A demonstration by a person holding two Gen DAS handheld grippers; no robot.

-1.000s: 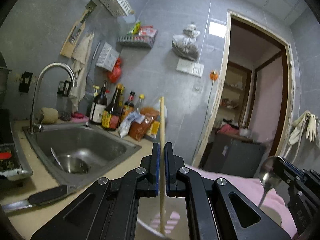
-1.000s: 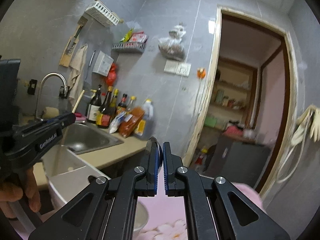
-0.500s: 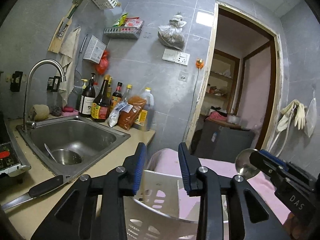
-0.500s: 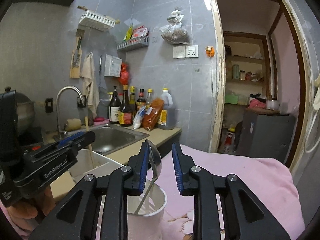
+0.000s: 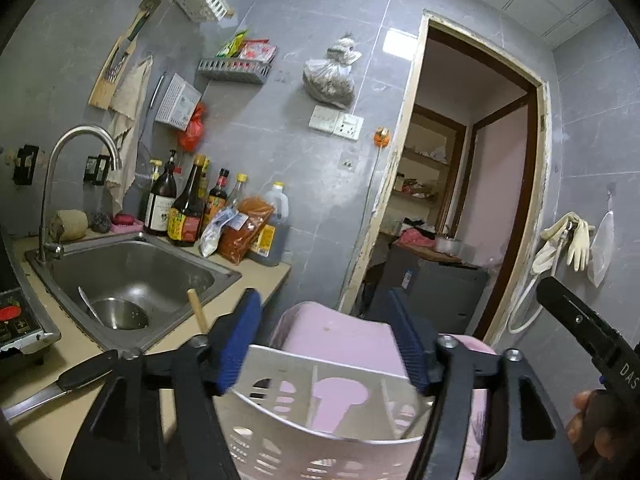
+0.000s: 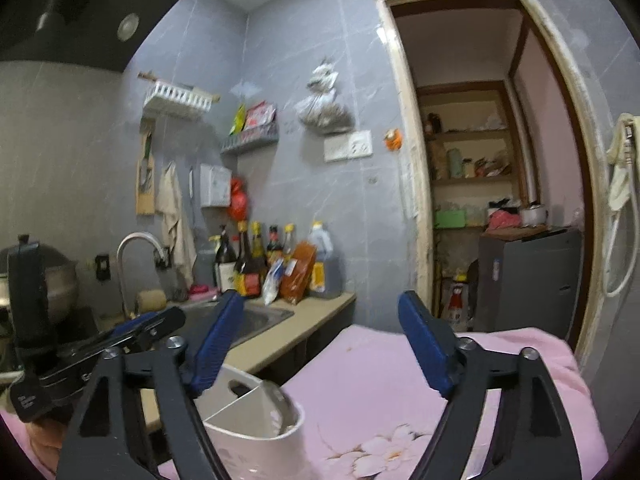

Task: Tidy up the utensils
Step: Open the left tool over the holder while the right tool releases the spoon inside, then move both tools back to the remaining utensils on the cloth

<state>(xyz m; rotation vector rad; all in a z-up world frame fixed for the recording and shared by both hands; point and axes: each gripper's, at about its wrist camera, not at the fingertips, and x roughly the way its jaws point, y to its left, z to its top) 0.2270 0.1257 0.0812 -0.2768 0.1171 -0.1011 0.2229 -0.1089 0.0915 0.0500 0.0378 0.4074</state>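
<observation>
Dim, flat indoor light in both fisheye views; a bright glare patch on the grey tiled wall (image 5: 394, 42); corners black, edges bowed, right view slightly blurred.

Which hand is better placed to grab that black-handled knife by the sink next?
Left, probably: the black-handled knife lies on the beige counter just beside the open left gripper; the right wrist view doesn't show it.
</observation>
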